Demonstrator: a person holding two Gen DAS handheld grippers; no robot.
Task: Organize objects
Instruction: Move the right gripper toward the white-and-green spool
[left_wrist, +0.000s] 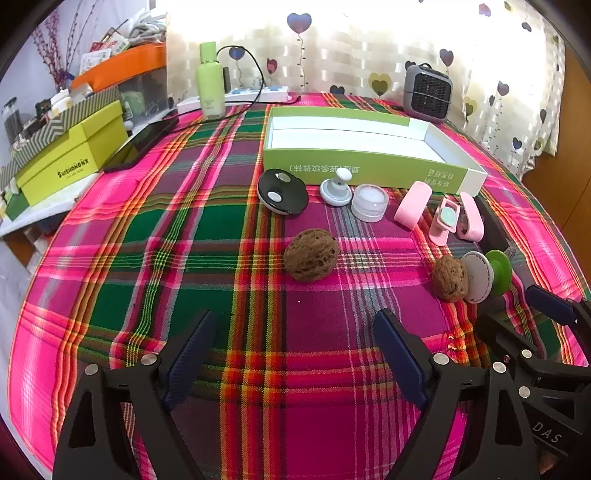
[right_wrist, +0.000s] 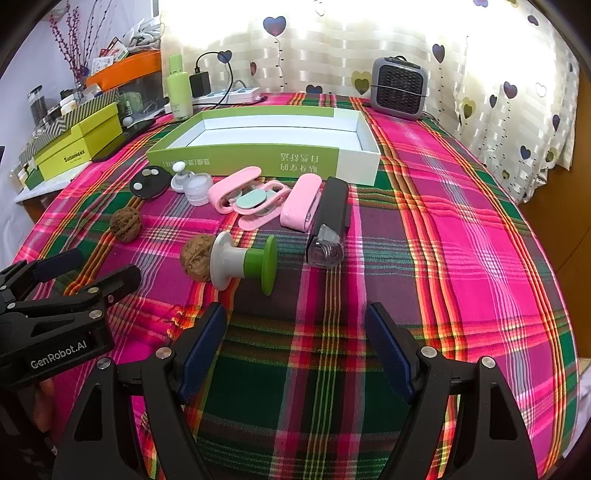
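- Beyond the small items, a grey heater (right_wrist: 399, 88) and a lime bottle (left_wrist: 210, 81) stand at the table's far edge.
- Two wrinkled brown walnuts (left_wrist: 311, 254) lie on the plaid cloth (right_wrist: 461, 221), one touching a green-and-white stamp (right_wrist: 243, 264).
- Behind them, the green tray (right_wrist: 258, 157) has nothing visible inside.
- Left gripper (left_wrist: 295, 354) and right gripper (right_wrist: 295, 347) both hover with jaws apart, holding nothing.

walnuts (left_wrist: 311, 254) 2 | pink cases (right_wrist: 300, 207) 2 | green box (right_wrist: 258, 162) 1
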